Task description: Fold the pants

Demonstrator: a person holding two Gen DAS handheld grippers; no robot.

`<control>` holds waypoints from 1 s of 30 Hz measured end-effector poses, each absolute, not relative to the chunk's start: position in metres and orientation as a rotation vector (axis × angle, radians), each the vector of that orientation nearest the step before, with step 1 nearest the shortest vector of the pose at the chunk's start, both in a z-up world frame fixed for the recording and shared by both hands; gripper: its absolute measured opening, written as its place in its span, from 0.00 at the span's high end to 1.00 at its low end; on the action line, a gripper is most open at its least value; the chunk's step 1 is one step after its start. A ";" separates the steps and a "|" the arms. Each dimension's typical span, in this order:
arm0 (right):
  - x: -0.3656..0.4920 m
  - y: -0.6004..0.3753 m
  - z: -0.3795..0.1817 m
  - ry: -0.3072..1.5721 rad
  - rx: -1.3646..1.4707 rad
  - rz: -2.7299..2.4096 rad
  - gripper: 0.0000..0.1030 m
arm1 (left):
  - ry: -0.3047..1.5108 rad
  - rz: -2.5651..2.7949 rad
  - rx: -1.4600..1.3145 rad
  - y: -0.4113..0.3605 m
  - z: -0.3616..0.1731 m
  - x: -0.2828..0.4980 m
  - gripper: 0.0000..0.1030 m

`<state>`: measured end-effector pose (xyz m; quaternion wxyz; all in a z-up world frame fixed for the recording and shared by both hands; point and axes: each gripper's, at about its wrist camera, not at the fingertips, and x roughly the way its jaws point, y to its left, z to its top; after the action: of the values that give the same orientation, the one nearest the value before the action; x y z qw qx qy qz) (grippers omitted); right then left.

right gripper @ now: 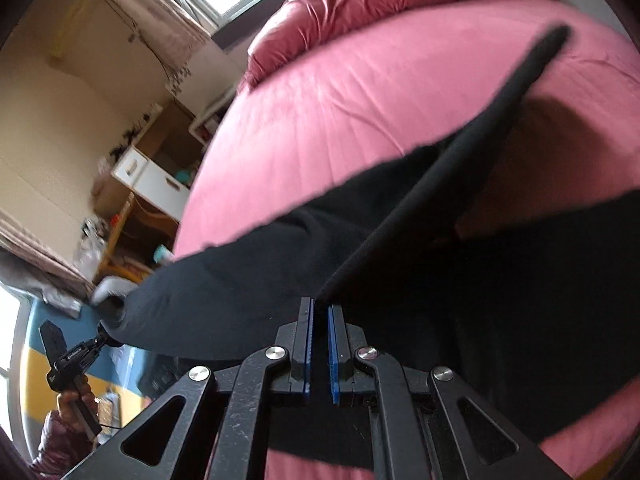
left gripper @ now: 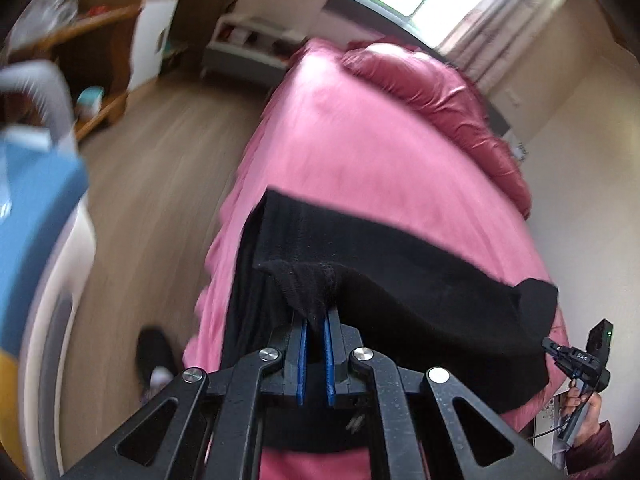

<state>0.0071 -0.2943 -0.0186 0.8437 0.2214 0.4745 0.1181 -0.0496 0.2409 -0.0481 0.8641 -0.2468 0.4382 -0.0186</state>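
1. Only the left wrist view shows the wood floor (left gripper: 160,184) and a foot (left gripper: 154,356) at lower left; only the right wrist view shows one taut edge of the black pants (right gripper: 440,280) rising toward the upper right.
2. The pants hang across the lower half of both frames over the pink bed (left gripper: 360,140), lifted and creased.
3. The left gripper (left gripper: 316,320) pinches a bunched fold; the right gripper (right gripper: 320,308) is clamped on a fabric edge.
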 end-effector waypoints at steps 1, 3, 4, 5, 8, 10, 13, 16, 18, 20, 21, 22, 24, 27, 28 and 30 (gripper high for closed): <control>0.000 -0.295 -0.024 1.013 0.467 0.247 0.94 | 0.939 -0.028 -0.532 0.241 -0.059 -0.056 0.93; -0.008 -0.296 -0.032 1.032 0.460 0.238 0.94 | 0.963 -0.022 -0.566 0.242 -0.071 -0.066 0.93; -0.012 -0.297 -0.037 1.044 0.458 0.228 0.94 | 0.970 -0.016 -0.568 0.240 -0.076 -0.070 0.93; -0.016 -0.297 -0.042 1.053 0.461 0.222 0.94 | 0.971 -0.014 -0.568 0.239 -0.078 -0.074 0.93; -0.023 -0.297 -0.048 1.061 0.466 0.207 0.94 | 0.971 -0.010 -0.587 0.240 -0.079 -0.075 0.93; -0.029 -0.297 -0.049 1.062 0.471 0.202 0.94 | 0.969 -0.004 -0.607 0.242 -0.079 -0.078 0.93; -0.028 -0.291 -0.039 1.047 0.464 0.207 0.94 | 0.978 0.006 -0.607 0.243 -0.083 -0.082 0.93; -0.032 -0.296 -0.031 1.033 0.462 0.214 0.94 | 1.000 0.016 -0.609 0.242 -0.090 -0.079 0.93; -0.035 -0.293 -0.034 1.047 0.456 0.218 0.94 | 1.003 0.026 -0.628 0.244 -0.093 -0.080 0.90; -0.036 -0.291 -0.040 1.068 0.455 0.213 0.94 | 1.010 0.035 -0.649 0.246 -0.095 -0.081 0.88; -0.038 -0.291 -0.047 1.082 0.459 0.207 0.94 | 1.009 0.038 -0.665 0.247 -0.096 -0.082 0.87; -0.038 -0.291 -0.055 1.099 0.464 0.199 0.94 | 1.009 0.043 -0.684 0.249 -0.097 -0.083 0.86; -0.039 -0.289 -0.065 1.123 0.459 0.181 0.94 | 1.015 0.052 -0.709 0.252 -0.099 -0.085 0.81; -0.037 -0.284 -0.074 1.153 0.423 0.173 0.94 | 1.006 0.054 -0.802 0.260 -0.098 -0.092 0.77; -0.036 -0.283 -0.075 1.153 0.414 0.172 0.94 | 0.994 0.053 -0.842 0.264 -0.098 -0.096 0.76; -0.035 -0.284 -0.076 1.153 0.408 0.171 0.94 | 0.966 0.052 -0.919 0.271 -0.097 -0.104 0.73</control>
<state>-0.0353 -0.2838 -0.0758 0.8154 0.1915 0.5404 0.0801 -0.1042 0.2706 -0.0971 0.7855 -0.4262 0.4480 0.0242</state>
